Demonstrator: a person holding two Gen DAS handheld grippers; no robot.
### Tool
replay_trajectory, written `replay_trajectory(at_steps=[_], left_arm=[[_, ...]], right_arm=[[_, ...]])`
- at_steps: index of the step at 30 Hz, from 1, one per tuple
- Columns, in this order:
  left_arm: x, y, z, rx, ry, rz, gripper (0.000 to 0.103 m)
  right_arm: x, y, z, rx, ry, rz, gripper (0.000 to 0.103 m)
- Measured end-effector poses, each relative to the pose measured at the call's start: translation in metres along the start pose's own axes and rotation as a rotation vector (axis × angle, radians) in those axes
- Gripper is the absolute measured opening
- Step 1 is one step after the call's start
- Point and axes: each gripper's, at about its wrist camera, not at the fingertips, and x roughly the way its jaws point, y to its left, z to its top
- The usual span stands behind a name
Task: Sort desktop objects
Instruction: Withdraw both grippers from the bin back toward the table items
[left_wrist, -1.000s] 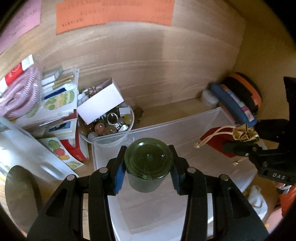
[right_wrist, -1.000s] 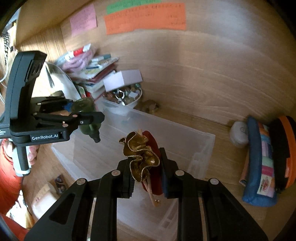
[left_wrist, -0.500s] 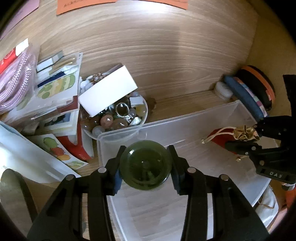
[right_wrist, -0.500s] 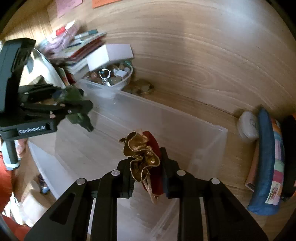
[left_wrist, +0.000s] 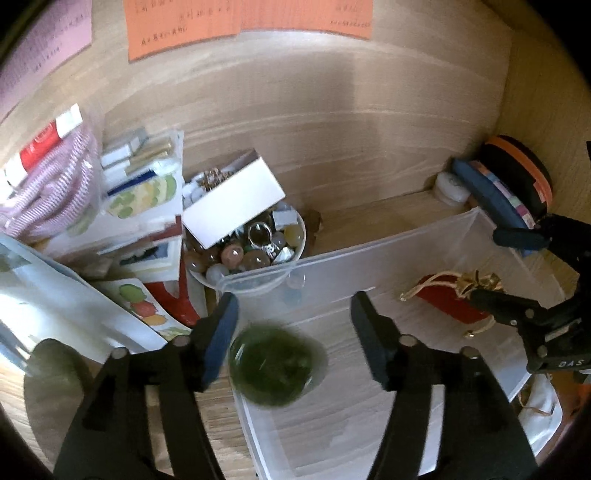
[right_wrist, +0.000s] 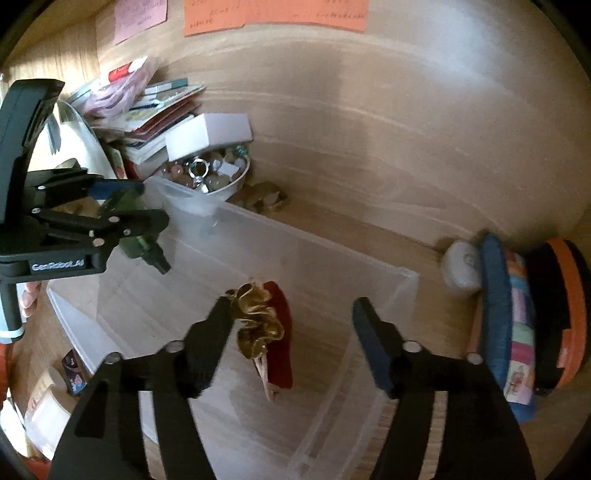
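At the far left of the desk (left_wrist: 369, 218) lies a stack of booklets and packets (left_wrist: 122, 206), with a pink striped pouch (left_wrist: 48, 192) on top of it; just right of the stack stands a white bowl of beads and rings (left_wrist: 255, 251), a white box (left_wrist: 232, 201) tilted across its rim; the bowl touches the back left corner of the clear plastic bin (left_wrist: 373, 251), which takes up the middle of the desk. The left gripper (left_wrist: 291, 314) hangs over the bin's left end, its fingers (left_wrist: 221, 332) spreading apart and no longer pressing on anything; the green jar (left_wrist: 271, 365) sits blurred below and between them, over the bin's near left corner, free of both pads. Further right, the right gripper (right_wrist: 291, 317) hangs over the bin's right half, its fingers (right_wrist: 218, 332) likewise opening; the red pouch with gold ruffle (right_wrist: 267, 328) is between them, close against the left finger, clear of the right one, and whether it has reached the bin floor I cannot tell. Beyond the bin's right wall, at the back right, lie a small white round case (right_wrist: 461, 267), a blue patchwork pouch (right_wrist: 506, 321) and an orange and black case (right_wrist: 565, 310), side by side. On the wooden back panel hang an orange note (left_wrist: 243, 22) and a pink note (left_wrist: 40, 44).
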Motion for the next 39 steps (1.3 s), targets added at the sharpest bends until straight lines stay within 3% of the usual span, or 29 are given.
replay_trajectory(at_steps=[3,10,28,39], left_arm=[[-0.009,-0.003,0.002,0.010,-0.008,-0.001,0.078],[-0.026,-0.014,0.002,0.031,-0.033,0.011,0.086],[-0.088,-0.043,-0.030,0.079,-0.116,0.052,0.090],[-0.124,-0.043,-0.081,0.063,-0.134,0.065,0.094]], right_arm=[[-0.010,-0.002,-0.004,0.006,-0.020,-0.020,0.073],[-0.030,-0.003,-0.013,0.022,-0.031,-0.015,0.081],[-0.095,0.029,-0.050,-0.026,-0.107,-0.024,0.082],[-0.122,0.029,-0.095,-0.009,-0.124,-0.043,0.082]])
